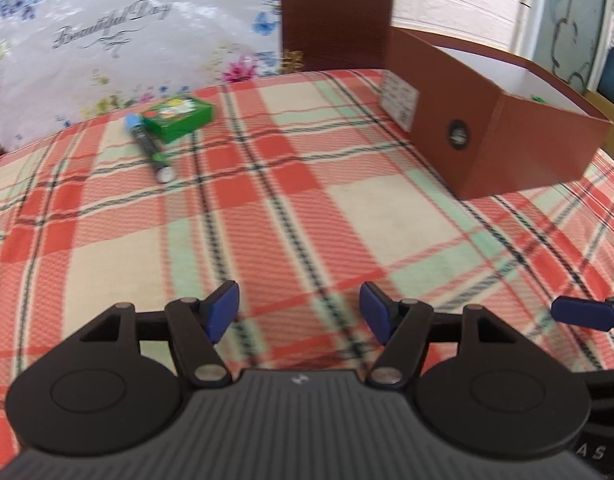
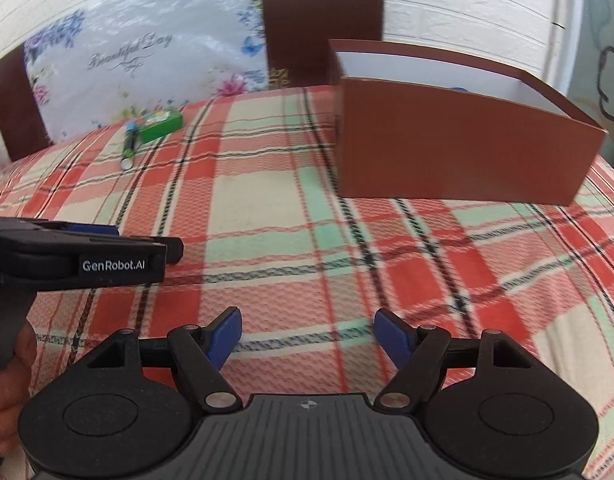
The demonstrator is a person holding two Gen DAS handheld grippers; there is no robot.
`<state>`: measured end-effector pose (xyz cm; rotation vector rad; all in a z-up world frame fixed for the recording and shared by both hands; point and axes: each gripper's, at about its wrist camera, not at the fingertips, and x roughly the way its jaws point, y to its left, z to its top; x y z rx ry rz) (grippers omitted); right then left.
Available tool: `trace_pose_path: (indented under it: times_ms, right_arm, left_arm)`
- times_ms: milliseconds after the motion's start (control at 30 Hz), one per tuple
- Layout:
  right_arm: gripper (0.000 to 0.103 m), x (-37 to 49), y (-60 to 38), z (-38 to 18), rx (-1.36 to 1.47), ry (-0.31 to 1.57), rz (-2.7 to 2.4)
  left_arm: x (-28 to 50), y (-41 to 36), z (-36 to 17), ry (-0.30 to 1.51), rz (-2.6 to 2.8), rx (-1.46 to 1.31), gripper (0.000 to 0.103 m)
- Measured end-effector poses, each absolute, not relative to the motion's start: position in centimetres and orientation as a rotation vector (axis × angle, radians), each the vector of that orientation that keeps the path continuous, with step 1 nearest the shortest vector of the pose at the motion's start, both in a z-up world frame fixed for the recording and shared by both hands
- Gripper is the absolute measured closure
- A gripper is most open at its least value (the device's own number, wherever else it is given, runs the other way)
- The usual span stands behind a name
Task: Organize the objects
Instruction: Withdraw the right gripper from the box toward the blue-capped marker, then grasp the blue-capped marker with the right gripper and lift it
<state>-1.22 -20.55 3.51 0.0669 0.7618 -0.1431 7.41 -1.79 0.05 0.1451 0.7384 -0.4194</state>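
A small green box (image 1: 179, 117) lies at the far left of the plaid-covered table, and a dark marker with a light blue cap (image 1: 149, 147) rests against its near side. Both show again in the right wrist view, the green box (image 2: 161, 124) and the marker (image 2: 129, 145). An open brown cardboard box (image 1: 495, 120) with a white inside stands at the far right (image 2: 459, 148). My left gripper (image 1: 299, 314) is open over bare cloth, well short of the objects. My right gripper (image 2: 309, 340) is open too, nothing between its blue pads.
The plaid cloth (image 1: 307, 200) covers the whole table. A brown chair back (image 2: 321, 20) and a flowered plastic sheet (image 2: 147, 52) stand behind the far edge. The left gripper's side (image 2: 83, 256) and a hand (image 2: 7, 396) fill the right wrist view's left edge.
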Motion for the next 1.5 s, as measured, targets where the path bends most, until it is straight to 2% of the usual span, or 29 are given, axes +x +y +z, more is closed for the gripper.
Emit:
trace_pose_path:
  times_ms: [133,233,433,533,600,733,800,833,867,1067,1233,1300,1500]
  right_arm:
    - [0.029,0.2,-18.5,3.0,0.009,0.750,-0.085]
    - [0.029,2.0,-16.8,3.0,-0.009,0.735,-0.033]
    - [0.031,7.7,-11.6,2.7,-0.109,0.661,0.119]
    - [0.039,12.0,-9.2,2.7,-0.156,0.620,0.176]
    - [0.049,14.7,-8.1,2.9,-0.171,0.599,0.190]
    - [0.058,19.0,-6.8,2.9,-0.166,0.587,0.214]
    - [0.080,19.6,-6.7,2.9,-0.157,0.596,0.241]
    - [0.087,19.4,-6.6,3.0,-0.158,0.603,0.247]
    - [0.088,18.8,-6.6,3.0,-0.155,0.610,0.249]
    - [0.088,11.1,-9.3,2.6,-0.121,0.627,0.287]
    - [0.088,2.7,-16.0,2.6,-0.002,0.665,0.227]
    - [0.089,0.1,-19.0,2.4,0.105,0.683,0.196]
    - [0.089,-3.6,-23.6,1.8,0.297,0.683,0.165]
  left_arm:
    - [8.7,0.8,-0.1,0.724,-0.364,0.141,0.033]
    - [10.6,4.2,-0.3,0.706,-0.283,0.120,0.027]
    - [14.9,13.0,-0.9,0.617,0.021,0.012,0.025]
    - [14.8,15.5,-1.0,0.554,0.049,-0.138,0.026]
    - [14.9,15.5,-1.0,0.540,0.069,-0.140,0.027]
    - [15.0,15.4,-0.9,0.540,0.067,-0.143,0.027]
    - [15.0,15.4,-0.9,0.539,0.068,-0.146,0.027]
    - [15.0,15.4,-1.0,0.539,0.068,-0.148,0.027]
    - [15.1,15.4,-1.1,0.539,0.068,-0.147,0.027]
    - [15.4,15.2,-1.3,0.552,0.070,-0.120,0.024]
    - [15.6,14.0,-1.3,0.586,0.071,-0.042,0.018]
    - [15.2,12.8,-0.9,0.627,0.085,-0.002,0.019]
    - [8.8,4.3,1.9,0.794,-0.278,-0.197,0.024]
